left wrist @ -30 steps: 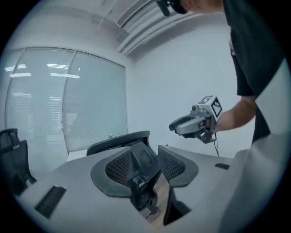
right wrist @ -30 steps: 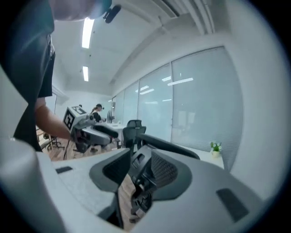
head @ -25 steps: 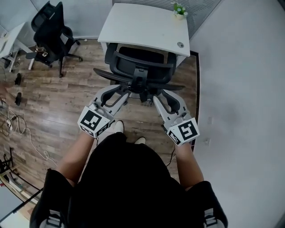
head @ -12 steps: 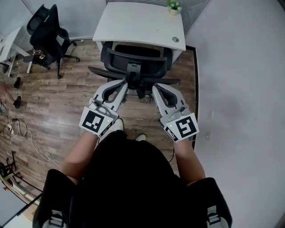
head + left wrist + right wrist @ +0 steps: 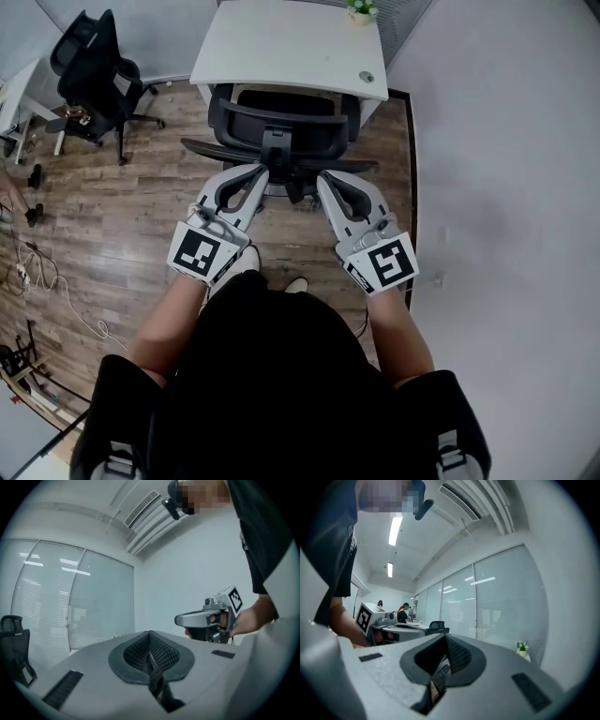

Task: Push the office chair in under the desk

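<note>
Spare black chair (image 5: 94,75), small potted plant (image 5: 359,11), floor cables (image 5: 42,272)

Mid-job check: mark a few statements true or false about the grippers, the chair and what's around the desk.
1. The left gripper and right gripper both have their fingers closed. True.
2. The office chair has its seat turned toward the person. False: its backrest faces the person and its seat points at the desk.
3. A small potted plant stands at the desk's far right corner. True.
4. Another black chair stands to the right of the desk. False: the second chair stands off to the left.
</note>
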{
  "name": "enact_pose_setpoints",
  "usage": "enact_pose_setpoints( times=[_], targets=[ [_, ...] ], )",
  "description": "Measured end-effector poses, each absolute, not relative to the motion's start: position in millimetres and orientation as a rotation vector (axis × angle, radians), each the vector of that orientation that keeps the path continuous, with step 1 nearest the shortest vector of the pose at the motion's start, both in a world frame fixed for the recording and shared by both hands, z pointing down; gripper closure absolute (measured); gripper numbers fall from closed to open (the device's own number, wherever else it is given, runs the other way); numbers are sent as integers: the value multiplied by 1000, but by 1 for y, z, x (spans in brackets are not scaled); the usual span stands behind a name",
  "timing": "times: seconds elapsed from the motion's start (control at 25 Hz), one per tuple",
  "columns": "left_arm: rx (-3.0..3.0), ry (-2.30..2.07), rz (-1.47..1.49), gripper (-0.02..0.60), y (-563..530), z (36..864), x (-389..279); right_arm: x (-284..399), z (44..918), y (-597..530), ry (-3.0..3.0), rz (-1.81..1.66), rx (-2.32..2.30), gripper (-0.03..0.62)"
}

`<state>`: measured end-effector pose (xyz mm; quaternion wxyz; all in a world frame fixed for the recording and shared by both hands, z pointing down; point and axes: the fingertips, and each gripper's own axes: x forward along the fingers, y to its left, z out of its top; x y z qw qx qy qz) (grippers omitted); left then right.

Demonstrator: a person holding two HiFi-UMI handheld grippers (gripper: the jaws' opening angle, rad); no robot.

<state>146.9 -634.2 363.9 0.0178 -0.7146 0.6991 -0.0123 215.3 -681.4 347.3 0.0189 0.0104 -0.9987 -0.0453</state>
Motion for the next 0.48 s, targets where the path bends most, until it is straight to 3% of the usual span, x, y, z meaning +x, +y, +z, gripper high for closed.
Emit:
enact_pose_setpoints(
  times=[0.48],
  targets=[
    [-2228,2162,-56,588,-640,364,147,215,348,-684,-3089,-144,39,591]
  ],
)
